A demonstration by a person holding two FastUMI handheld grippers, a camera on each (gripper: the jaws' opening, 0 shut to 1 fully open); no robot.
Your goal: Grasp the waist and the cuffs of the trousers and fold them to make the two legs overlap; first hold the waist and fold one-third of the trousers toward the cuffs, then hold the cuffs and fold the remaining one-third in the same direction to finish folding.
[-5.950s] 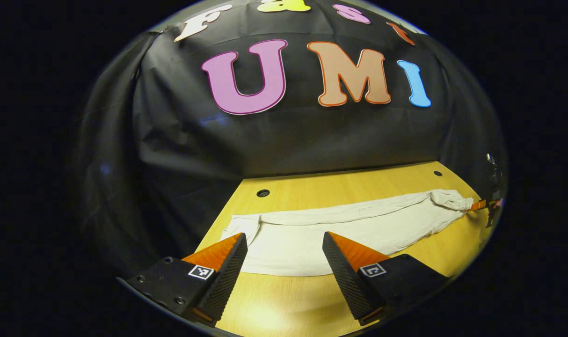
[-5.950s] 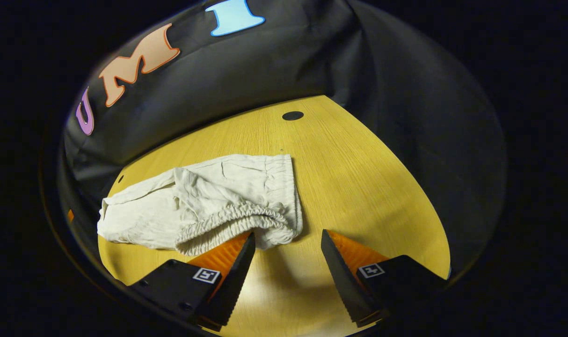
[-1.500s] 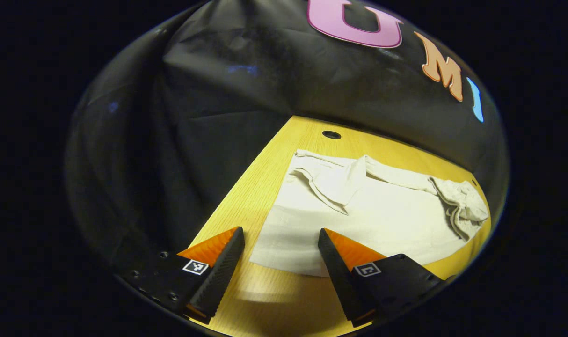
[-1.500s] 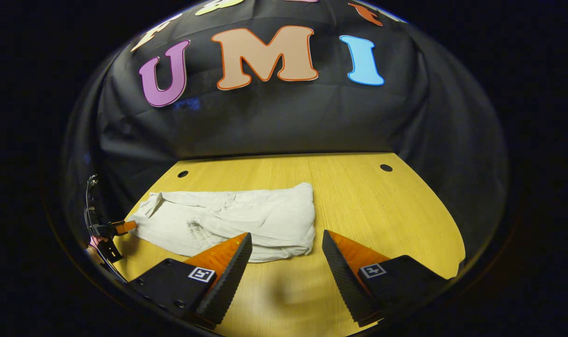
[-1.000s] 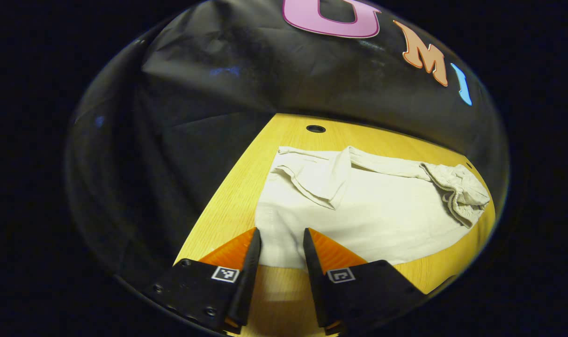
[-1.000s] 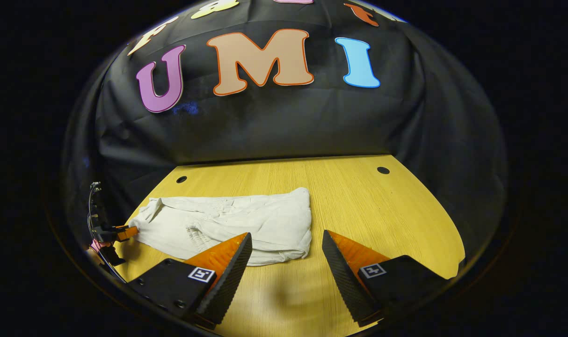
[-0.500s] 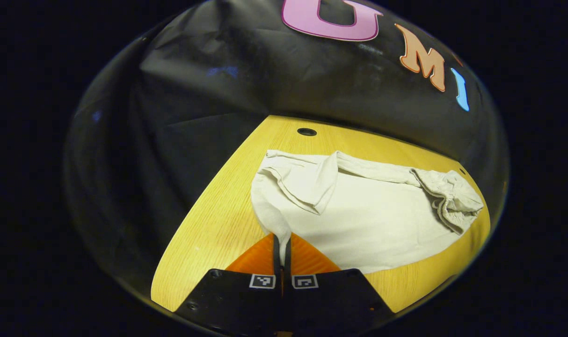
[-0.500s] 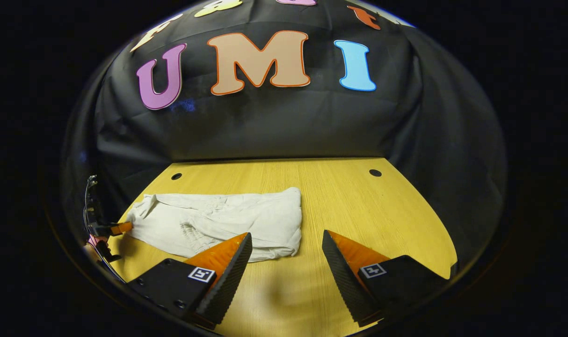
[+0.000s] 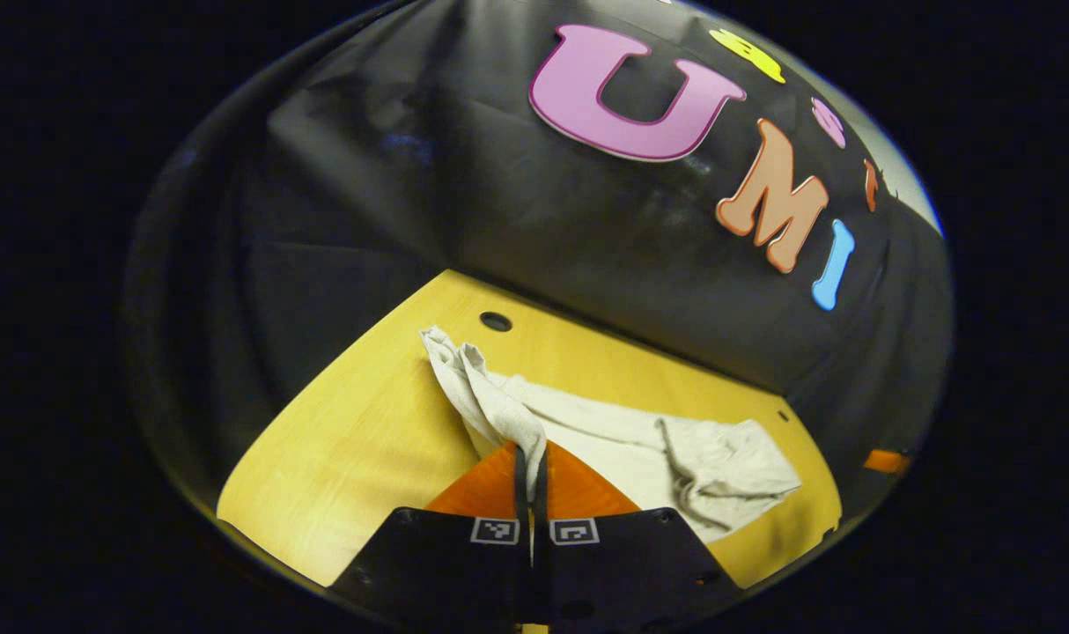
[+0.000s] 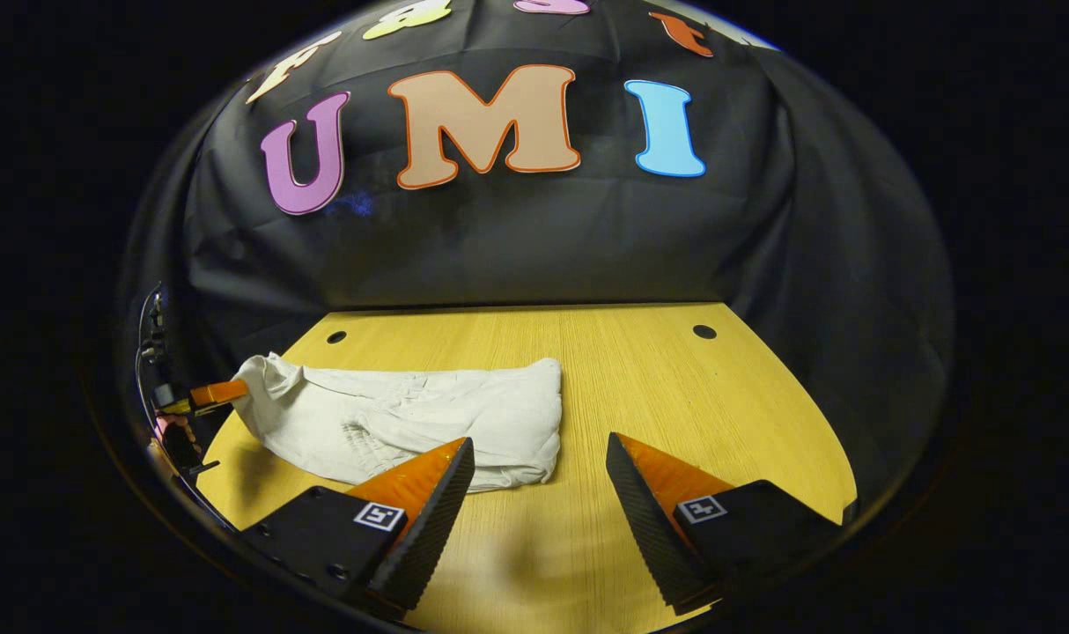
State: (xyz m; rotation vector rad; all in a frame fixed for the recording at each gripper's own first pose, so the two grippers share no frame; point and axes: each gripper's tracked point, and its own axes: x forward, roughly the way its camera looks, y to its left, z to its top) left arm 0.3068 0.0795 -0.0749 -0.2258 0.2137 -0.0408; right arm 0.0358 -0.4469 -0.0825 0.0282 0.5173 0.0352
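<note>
Pinching the cuffs [image 9: 499,414], the left gripper [image 9: 531,462] risks slippage mid-fold; the right gripper [image 10: 539,480] is held spread beside the trousers [image 10: 411,418].

In the right gripper view the trousers [image 10: 411,423] lie on the table [image 10: 693,414] to the left, their folded end toward the middle. The left gripper [image 10: 222,392] holds their far-left cuff end (raised off the wood), and the right gripper [image 10: 539,475] hangs before them, its fingers apart.

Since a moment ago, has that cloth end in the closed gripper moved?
Yes. The left gripper has lifted the trousers' cuff end off the table.
</note>
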